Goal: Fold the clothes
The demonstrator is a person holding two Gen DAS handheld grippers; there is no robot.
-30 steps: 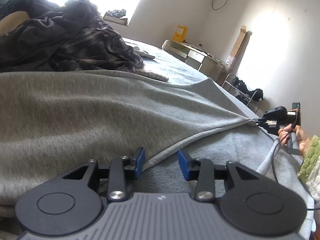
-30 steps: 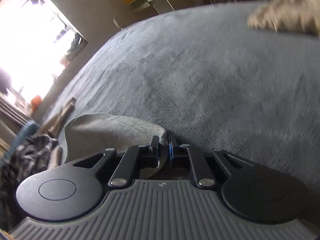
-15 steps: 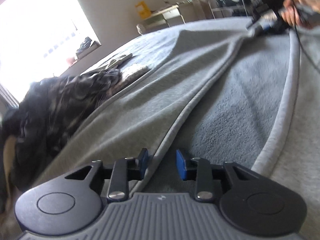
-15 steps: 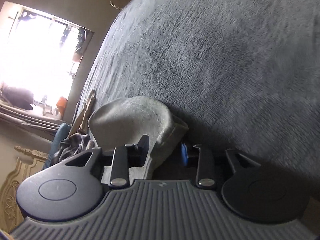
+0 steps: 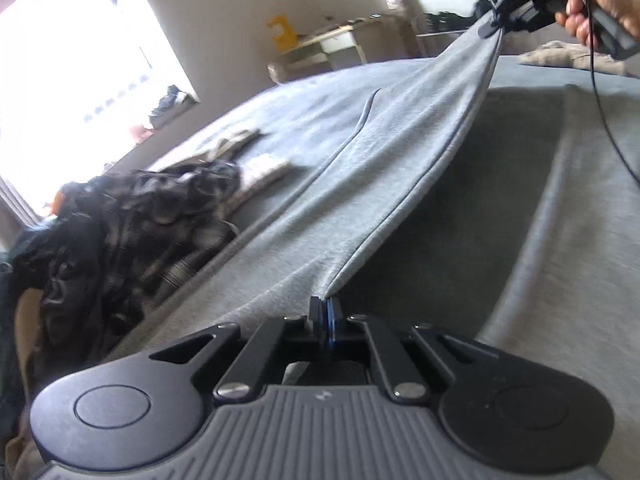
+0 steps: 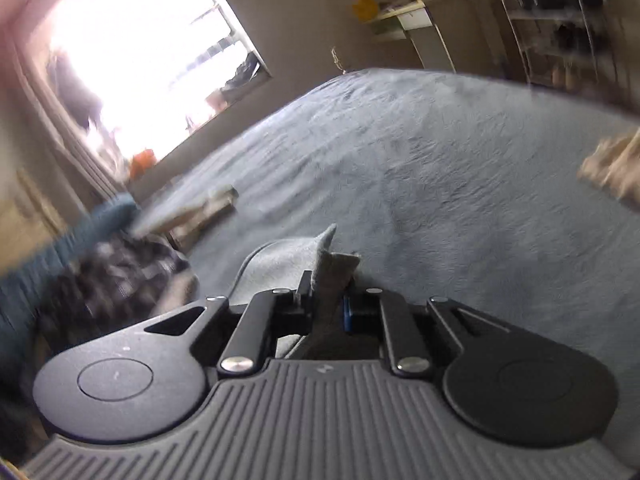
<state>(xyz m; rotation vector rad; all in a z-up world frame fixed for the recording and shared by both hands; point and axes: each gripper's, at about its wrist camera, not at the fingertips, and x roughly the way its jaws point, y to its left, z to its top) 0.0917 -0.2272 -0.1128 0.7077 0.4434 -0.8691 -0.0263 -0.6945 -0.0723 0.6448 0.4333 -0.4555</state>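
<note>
1. Two grippers hold one grey garment above the bed, and the cloth runs taut between them.
2. The left gripper is clenched on a pinch of the garment's edge, its blue-lined pads pressed together with the fabric fanning out from the tips.
3. The right gripper, seen far across the bed in the left wrist view, bites the opposite end of the same edge; a hand grips its handle and a thin black cable hangs from it.
4. In the right wrist view the right gripper has a folded grey wad of the garment between its pads; the jaws are closing on it and the cloth fills the gap.
5. The lifted span of the garment slopes down toward the bed, while the rest of it lies spread on the bed beneath and beside that span.
6. A dark plaid heap of clothes sits on the bed to the left of the garment, near the window side.
7. A few pale folded pieces lie on the bed just beyond that heap.
8. A tan item lies on the bed's far right, below the hand.
9. The right wrist view is blurred, so finer detail there cannot be told.
</note>
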